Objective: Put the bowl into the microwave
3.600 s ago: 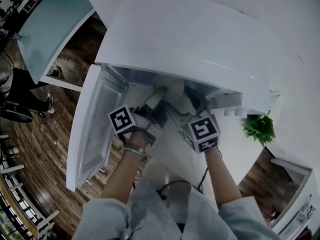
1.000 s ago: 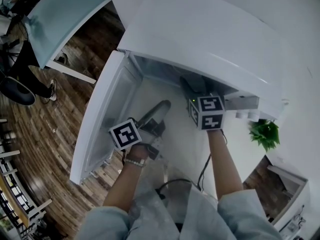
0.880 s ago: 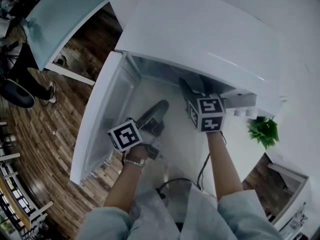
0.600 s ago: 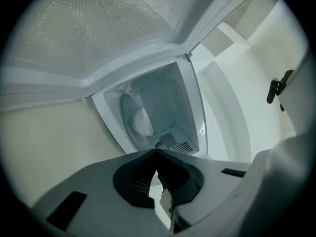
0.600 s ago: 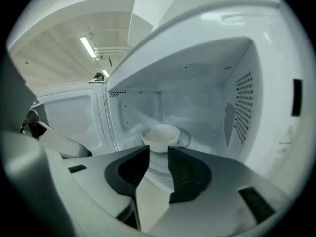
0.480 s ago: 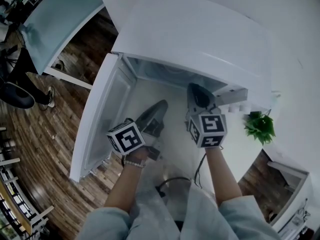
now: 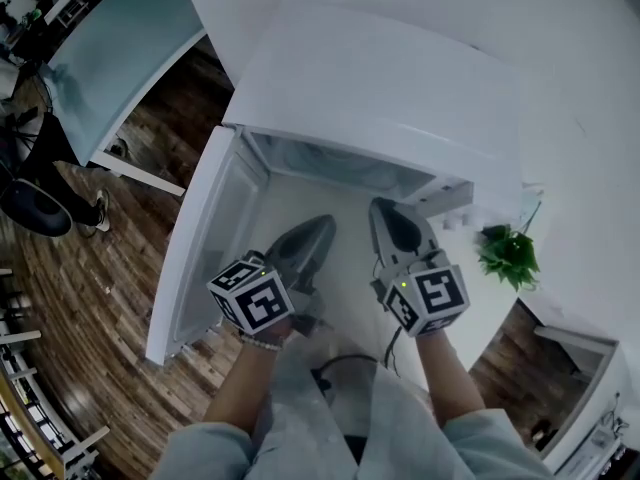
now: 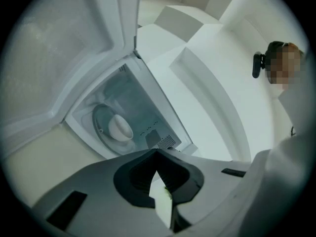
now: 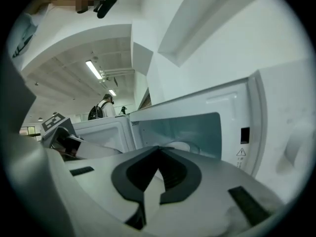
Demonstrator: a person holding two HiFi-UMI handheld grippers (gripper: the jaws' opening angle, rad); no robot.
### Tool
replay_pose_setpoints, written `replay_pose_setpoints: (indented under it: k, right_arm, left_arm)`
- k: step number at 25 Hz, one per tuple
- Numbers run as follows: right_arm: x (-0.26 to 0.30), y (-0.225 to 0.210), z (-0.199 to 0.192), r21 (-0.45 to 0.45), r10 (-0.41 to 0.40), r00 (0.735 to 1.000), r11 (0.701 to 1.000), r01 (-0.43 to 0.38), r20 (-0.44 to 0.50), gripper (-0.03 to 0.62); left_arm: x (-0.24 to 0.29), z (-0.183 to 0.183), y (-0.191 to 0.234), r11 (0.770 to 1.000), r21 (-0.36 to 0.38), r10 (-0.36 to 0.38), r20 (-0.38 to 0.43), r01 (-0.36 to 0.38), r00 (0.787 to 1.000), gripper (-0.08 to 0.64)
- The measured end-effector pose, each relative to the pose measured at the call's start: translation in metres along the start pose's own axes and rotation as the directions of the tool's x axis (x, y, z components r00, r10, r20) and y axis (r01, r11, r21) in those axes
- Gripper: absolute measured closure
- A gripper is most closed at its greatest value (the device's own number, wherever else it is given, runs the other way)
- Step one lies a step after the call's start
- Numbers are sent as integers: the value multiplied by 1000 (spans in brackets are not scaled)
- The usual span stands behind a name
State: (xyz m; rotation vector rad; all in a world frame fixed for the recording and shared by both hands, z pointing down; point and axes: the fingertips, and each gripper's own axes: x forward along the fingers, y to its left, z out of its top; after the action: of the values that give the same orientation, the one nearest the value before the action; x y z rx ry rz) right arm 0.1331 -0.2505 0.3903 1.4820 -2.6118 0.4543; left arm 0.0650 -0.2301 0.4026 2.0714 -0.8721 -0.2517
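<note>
The white bowl (image 8: 120, 127) sits on the glass turntable (image 8: 101, 132) inside the white microwave (image 7: 380, 88), apart from both grippers. The head view hides the bowl under the microwave's top. The microwave door (image 7: 205, 238) hangs open to the left. My left gripper (image 7: 322, 224) is in front of the opening, shut and empty, its jaws meeting tip to tip (image 8: 157, 154). My right gripper (image 7: 385, 208) is beside it on the right, its jaws closing together with nothing between them (image 9: 158, 152). A white rim (image 9: 178, 145) shows just past the right jaws.
A green plant (image 7: 508, 253) stands on the white counter right of the microwave. A black cable (image 7: 350, 363) runs near my body. A glass-topped table (image 7: 110, 38) and wooden floor (image 7: 90, 268) lie to the left. A person with a backpack (image 9: 101, 106) stands far off.
Both grippers have let go of the bowl, drawn back out of the microwave toward me and closed their jaws. The bowl stays inside on the turntable.
</note>
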Motion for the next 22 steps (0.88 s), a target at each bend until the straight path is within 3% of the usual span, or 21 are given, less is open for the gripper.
replay_pose_setpoints:
  k: [11,15,22]
  right_arm:
    - [-45,12,35,-14,9,998,1000,-8,62,594]
    - [-56,16,45,-16,11,997,1000,-10,78,594]
    - [-70,23,64,-12,0,992,1000,1,126,594]
  left_arm:
    - [-22,15,-47,981,188,-33,-57,43,998,561]
    - [-28,15,-57,959,281,-12,-90,37,996,561]
    - [-39,19,-73,926,376,-4,-84,35,996,561]
